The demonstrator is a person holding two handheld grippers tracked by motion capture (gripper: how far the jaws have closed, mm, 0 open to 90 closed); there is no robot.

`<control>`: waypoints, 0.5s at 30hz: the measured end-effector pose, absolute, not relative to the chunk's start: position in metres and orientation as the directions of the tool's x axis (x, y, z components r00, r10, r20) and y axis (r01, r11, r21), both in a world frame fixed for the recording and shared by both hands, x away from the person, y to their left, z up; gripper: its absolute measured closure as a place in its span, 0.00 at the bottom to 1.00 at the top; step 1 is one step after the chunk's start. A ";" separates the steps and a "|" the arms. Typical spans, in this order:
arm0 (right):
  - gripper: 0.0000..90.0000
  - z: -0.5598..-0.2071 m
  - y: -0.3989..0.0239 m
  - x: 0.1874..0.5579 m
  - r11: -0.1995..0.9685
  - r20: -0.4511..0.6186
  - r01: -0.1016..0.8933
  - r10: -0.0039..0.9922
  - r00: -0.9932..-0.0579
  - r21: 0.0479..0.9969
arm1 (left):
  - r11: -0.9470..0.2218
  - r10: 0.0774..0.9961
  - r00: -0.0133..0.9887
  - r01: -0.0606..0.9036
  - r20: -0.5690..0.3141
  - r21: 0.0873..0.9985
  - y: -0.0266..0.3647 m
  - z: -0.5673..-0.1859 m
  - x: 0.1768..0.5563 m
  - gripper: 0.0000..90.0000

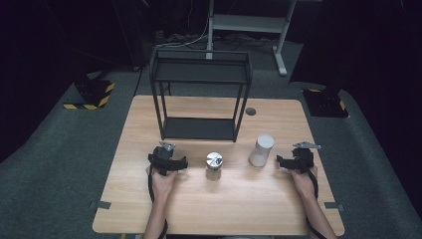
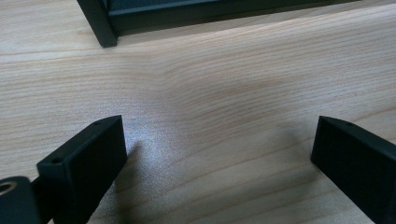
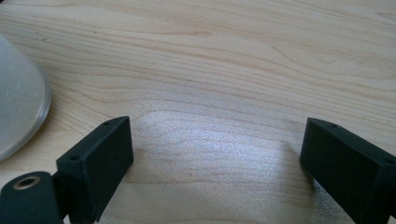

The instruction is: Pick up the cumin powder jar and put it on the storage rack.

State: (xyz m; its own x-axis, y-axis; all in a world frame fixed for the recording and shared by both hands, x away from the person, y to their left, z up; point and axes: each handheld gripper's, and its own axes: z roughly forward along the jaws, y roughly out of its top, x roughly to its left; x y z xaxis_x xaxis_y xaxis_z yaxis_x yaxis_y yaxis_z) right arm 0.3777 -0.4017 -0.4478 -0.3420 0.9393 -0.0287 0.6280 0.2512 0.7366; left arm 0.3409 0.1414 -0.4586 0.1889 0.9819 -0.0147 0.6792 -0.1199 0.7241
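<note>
L tool (image 1: 168, 160) sits on the wooden bench (image 1: 149, 199), front-left, jaws spread wide w/ nothing between them; in the left gripper view (image 2: 218, 154) just bare wood grain lies betw the two black jaws. Ahead of it stands the black metal rack (image 1: 199, 94), two shelves, w/ its near left leg (image 2: 100, 25) and the bottom shelf edge at the top of that view, apart from the jaws

R tool (image 1: 293, 162) rests at the bench's right side, jaws also wide, holding nothing; right gripper view (image 3: 215, 156) shows bare wood betw them. The white cylinder (image 1: 262, 149) stands upright just beside the R tool, on its inner side, not touching; its frosted side (image 3: 21, 107) curves in at the left edge of the right gripper view

Glass jar w/ shiny metal lid (image 1: 214, 167) stands upright betw the two tools, nearer the L one, a bit left of the cylinder, apart from it. Both forearms come in from the near edge, a hand on each tool
</note>
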 end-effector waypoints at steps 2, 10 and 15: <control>0.10 -0.448 -0.402 0.378 0.249 -0.027 0.629 0.940 -0.341 0.736 | -0.122 0.980 0.197 0.679 -0.019 0.724 0.143 -0.459 0.341 0.02; 0.10 -0.448 -0.402 0.378 0.251 -0.029 0.628 0.939 -0.342 0.737 | -0.093 0.970 0.226 0.670 -0.084 0.737 0.157 -0.461 0.340 0.01; 0.10 -0.448 -0.401 0.378 0.250 -0.029 0.628 0.940 -0.340 0.737 | -0.119 0.957 0.276 0.664 -0.094 0.738 0.162 -0.461 0.342 0.01</control>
